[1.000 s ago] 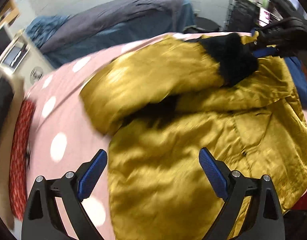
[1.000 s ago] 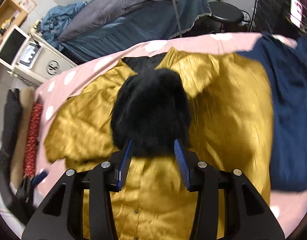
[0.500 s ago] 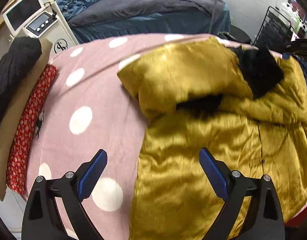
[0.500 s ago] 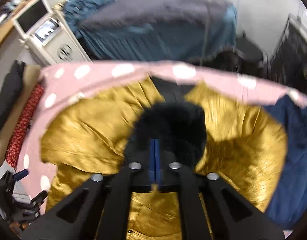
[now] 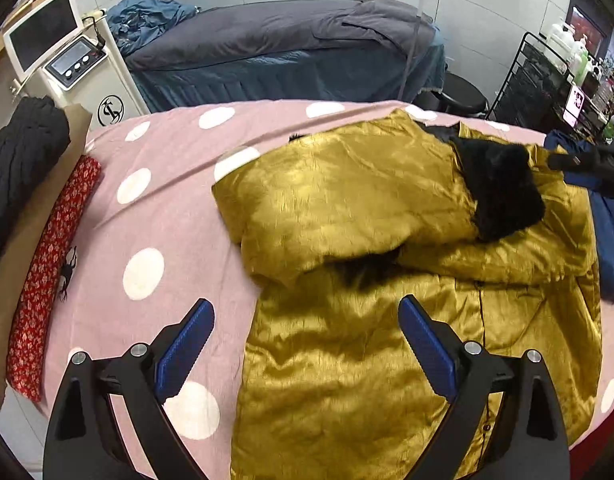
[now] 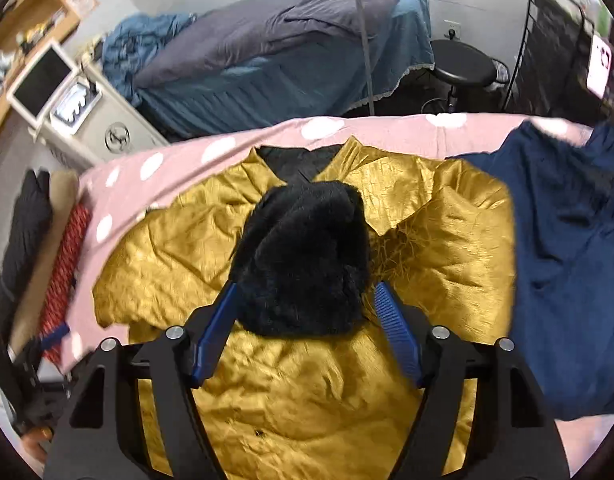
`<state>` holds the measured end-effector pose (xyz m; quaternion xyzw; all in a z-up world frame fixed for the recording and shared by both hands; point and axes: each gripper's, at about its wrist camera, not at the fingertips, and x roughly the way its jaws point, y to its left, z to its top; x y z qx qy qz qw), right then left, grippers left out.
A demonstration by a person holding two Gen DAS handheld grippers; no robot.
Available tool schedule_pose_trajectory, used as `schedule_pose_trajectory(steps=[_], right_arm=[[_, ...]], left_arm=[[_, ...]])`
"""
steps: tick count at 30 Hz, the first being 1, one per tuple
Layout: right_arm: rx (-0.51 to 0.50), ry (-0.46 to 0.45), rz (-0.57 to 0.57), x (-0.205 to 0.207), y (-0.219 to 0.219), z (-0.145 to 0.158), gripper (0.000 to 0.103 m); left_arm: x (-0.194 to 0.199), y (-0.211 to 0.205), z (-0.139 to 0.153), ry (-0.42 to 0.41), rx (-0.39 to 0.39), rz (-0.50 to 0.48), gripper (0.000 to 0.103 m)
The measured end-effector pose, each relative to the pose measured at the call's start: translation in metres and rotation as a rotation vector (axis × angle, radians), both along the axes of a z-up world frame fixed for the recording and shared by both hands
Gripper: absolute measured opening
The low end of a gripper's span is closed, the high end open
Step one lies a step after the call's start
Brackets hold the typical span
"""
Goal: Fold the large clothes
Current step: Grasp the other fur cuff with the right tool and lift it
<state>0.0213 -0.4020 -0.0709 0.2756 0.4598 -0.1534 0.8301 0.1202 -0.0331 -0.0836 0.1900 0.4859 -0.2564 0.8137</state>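
Observation:
A mustard-gold satin jacket lies on the pink polka-dot bed; it also shows in the right wrist view. Its left sleeve is folded across the chest, ending in a black fur cuff, which fills the middle of the right wrist view. My left gripper is open and empty above the jacket's lower left edge. My right gripper is open just behind the fur cuff, jaws apart on either side of it. Its dark body shows at the left view's right edge.
A navy garment lies right of the jacket. A red patterned cloth and black knit lie along the bed's left edge. Behind stand a blue-grey treatment bed, a white machine, a black stool and a wire rack.
My right gripper shut on the fur cuff half a second ago and has now opened, leaving the cuff lying on the jacket. My left gripper has pulled back, open throughout.

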Motion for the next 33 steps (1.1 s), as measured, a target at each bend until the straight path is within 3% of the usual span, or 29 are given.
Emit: schedule_pose_trajectory(steps=[5, 9, 10, 11, 12, 14, 19, 23, 27, 31, 33], right_arm=[[-0.037, 0.056, 0.054, 0.034, -0.001, -0.025, 0.07], [0.013, 0.074, 0.124, 0.053, 0.004, -0.045, 0.068], [0.008, 0.088, 0.136, 0.055, 0.006, -0.048, 0.06], [-0.025, 0.117, 0.141, 0.056, 0.011, -0.05, 0.034], [-0.055, 0.13, 0.145, 0.055, 0.016, -0.048, 0.024], [-0.083, 0.074, 0.145, 0.045, 0.024, -0.033, 0.017], [-0.183, -0.039, 0.119, 0.005, 0.044, 0.022, 0.015], [-0.297, -0.02, 0.08, -0.034, 0.052, 0.039, 0.015], [-0.312, 0.089, 0.034, -0.056, 0.042, 0.008, 0.015], [-0.212, 0.233, -0.048, -0.067, 0.021, -0.038, 0.014], [-0.109, 0.239, -0.105, -0.075, 0.012, -0.049, 0.014]], left_arm=[[-0.005, 0.022, -0.009, 0.036, 0.019, 0.046, 0.091], [-0.003, 0.036, -0.013, 0.054, 0.024, 0.087, 0.091], [-0.002, 0.038, -0.012, 0.056, 0.024, 0.096, 0.091], [-0.001, 0.039, -0.012, 0.056, 0.024, 0.102, 0.091], [-0.001, 0.04, -0.012, 0.055, 0.024, 0.105, 0.091], [0.002, 0.04, -0.01, 0.05, 0.024, 0.111, 0.091], [0.01, 0.028, -0.005, 0.035, 0.014, 0.094, 0.091], [0.018, 0.017, 0.001, 0.031, -0.016, 0.079, 0.091], [0.024, 0.002, 0.004, 0.036, -0.046, 0.063, 0.091], [0.022, -0.019, -0.004, 0.039, -0.029, 0.004, 0.091], [0.019, -0.032, -0.012, 0.032, 0.014, -0.024, 0.091]])
